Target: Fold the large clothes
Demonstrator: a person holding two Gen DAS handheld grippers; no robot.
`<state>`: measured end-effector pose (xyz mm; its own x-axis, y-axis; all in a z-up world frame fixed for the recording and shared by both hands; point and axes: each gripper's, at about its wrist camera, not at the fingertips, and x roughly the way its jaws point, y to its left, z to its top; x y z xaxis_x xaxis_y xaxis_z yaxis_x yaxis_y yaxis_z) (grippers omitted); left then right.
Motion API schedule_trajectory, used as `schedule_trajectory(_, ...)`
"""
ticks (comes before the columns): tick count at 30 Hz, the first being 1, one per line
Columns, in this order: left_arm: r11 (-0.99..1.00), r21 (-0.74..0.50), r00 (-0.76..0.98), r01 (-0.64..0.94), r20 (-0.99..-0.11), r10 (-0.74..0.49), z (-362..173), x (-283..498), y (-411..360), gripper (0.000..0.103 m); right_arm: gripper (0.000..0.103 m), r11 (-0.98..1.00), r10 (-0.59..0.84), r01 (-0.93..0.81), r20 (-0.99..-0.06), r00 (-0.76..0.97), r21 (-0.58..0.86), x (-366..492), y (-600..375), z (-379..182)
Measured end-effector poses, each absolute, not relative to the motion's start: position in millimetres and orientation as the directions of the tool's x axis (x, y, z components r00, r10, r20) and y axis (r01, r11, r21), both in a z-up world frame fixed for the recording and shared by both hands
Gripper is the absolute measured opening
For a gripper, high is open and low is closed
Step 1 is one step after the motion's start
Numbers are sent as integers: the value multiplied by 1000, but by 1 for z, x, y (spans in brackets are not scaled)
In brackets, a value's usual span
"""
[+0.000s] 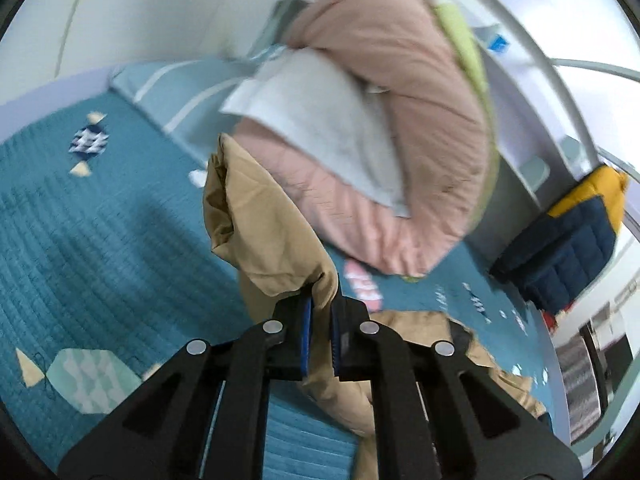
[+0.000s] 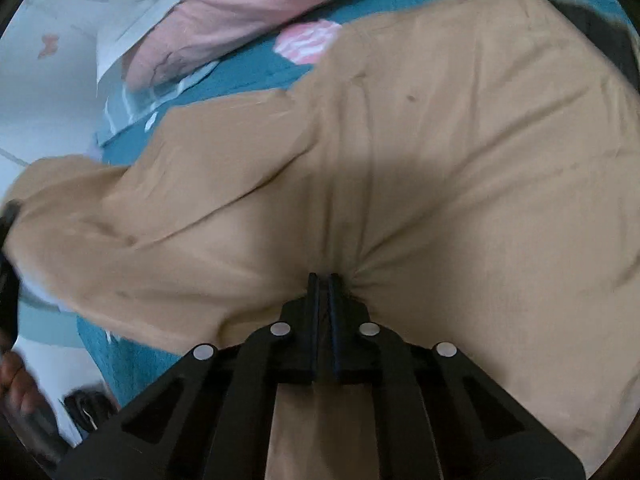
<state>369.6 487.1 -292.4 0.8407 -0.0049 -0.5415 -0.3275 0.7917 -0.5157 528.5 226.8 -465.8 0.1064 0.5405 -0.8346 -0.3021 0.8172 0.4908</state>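
We have the left gripper [image 1: 320, 312] clamped on a sleeve end of the tan garment [image 2: 400, 160], raised so it can fold inward. Right gripper [image 2: 323, 280] pinches the body at 6 o'clock, anchoring it on the teal quilt [image 1: 100, 220]. Pink duvet [image 1: 400, 120] at 1 o'clock.

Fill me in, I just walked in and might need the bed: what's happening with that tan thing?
A person is folding a tan garment on the teal quilt, using two handheld grippers. The left gripper is shut on a bunched part of the cloth, held up off the bed. The right gripper is pinched shut on the fabric lying flat. A pink duvet sits piled behind.
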Motion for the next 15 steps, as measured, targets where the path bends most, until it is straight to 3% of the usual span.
schedule_trajectory(4,862,-459,857,-215,-512,-59,-262,384,435,7,5,769,616,-287,-783,92,571,533,212,-456)
schedule_trajectory(9,881,-467,854,-75,-486,-184,-240,417,363,7,8,757,641,-318,-743,191,571,524,149,-420)
schedule_trajectory(15,865,-495,785,81,-503,-362,-250,479,241,7,8,850,526,-280,-759,383,447,514,18,-383)
